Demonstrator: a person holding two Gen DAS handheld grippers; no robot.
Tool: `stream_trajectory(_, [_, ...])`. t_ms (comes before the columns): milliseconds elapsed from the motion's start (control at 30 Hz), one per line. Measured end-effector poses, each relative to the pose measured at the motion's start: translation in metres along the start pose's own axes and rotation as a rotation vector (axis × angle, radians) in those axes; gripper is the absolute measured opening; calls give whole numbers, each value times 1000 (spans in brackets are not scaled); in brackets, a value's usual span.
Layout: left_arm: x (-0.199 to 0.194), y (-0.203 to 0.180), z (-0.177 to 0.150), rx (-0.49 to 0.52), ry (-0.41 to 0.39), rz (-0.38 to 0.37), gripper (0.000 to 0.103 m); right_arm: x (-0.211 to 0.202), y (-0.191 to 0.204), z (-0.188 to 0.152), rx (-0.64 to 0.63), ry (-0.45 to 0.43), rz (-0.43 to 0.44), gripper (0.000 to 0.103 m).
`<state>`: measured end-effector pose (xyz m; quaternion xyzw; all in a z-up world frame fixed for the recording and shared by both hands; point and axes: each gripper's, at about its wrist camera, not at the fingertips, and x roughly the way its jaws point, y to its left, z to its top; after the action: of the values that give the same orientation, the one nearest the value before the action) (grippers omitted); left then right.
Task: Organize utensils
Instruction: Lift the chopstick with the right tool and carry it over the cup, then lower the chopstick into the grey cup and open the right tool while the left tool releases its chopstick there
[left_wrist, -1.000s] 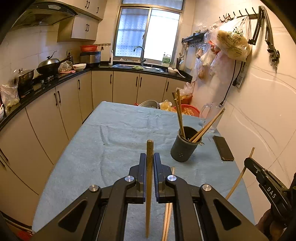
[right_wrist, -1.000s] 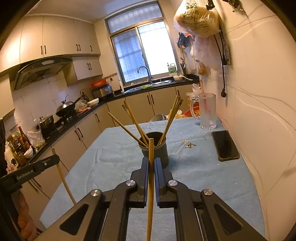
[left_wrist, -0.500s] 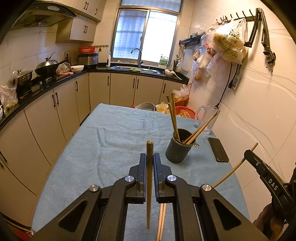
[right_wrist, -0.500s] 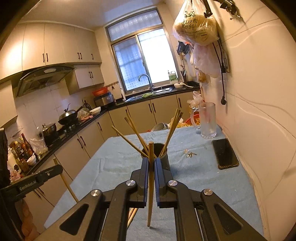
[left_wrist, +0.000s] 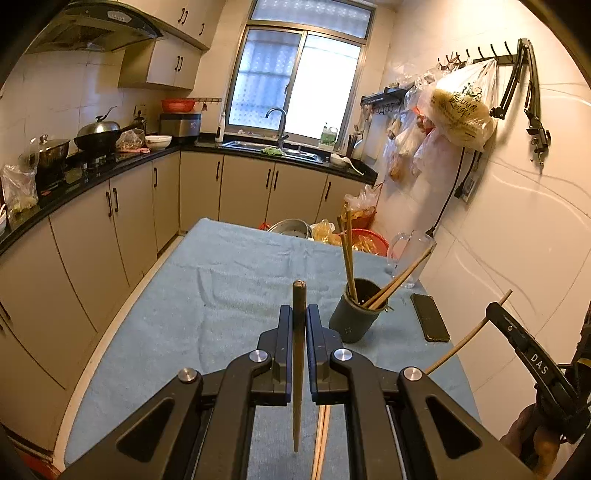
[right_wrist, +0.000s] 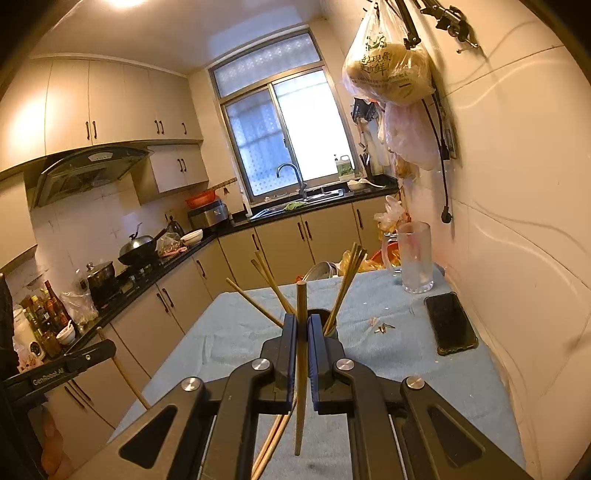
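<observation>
My left gripper (left_wrist: 299, 312) is shut on a brown chopstick (left_wrist: 298, 291) that stands upright, its lower tip hanging above the blue cloth. A dark cup (left_wrist: 355, 319) holding several chopsticks stands just ahead to the right. My right gripper (right_wrist: 302, 319) is shut on another upright chopstick (right_wrist: 301, 295), with the cup (right_wrist: 320, 313) directly behind its fingers. Each gripper shows in the other's view: the right gripper (left_wrist: 495, 313) with its chopstick (left_wrist: 467, 341), and the left gripper (right_wrist: 105, 350). Loose chopsticks (right_wrist: 273, 439) lie on the cloth under the grippers.
The table wears a blue cloth (left_wrist: 236, 280) and runs along the right wall. A black phone (right_wrist: 450, 328) and a glass mug (right_wrist: 415, 258) sit at the right, with small bits (right_wrist: 382, 326) near the cup. Kitchen cabinets line the left side.
Both grippers have risen a little with their chopsticks, whose lower tips now hang higher above the cloth. The cup sits lower and farther off in both views.
</observation>
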<state>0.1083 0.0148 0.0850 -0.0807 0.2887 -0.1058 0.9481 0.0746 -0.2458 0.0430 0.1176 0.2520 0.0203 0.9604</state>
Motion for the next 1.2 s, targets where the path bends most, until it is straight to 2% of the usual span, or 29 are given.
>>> stream_trajectory(267, [11, -12, 32, 40, -46, -2, 7, 6, 6, 16, -32, -14, 7, 7])
stream_trajectory(533, [34, -38, 75, 48, -128, -124, 7, 18, 1, 34, -10, -19, 22, 7])
stream_trajectory(733, [64, -56, 103, 45, -122, -148, 7, 28, -7, 57, 10, -55, 12, 7])
stream_trajectory(867, [74, -70, 118, 63, -160, -169, 7, 37, -11, 77, 5, -82, 10, 7])
stream_trajectory(1033, [94, -87, 131, 79, -177, -174, 7, 58, -13, 103, 6, -108, 17, 7])
stream_trajectory(1200, [121, -97, 128, 87, -173, -166, 7, 82, -12, 117, 9, -121, 12, 7])
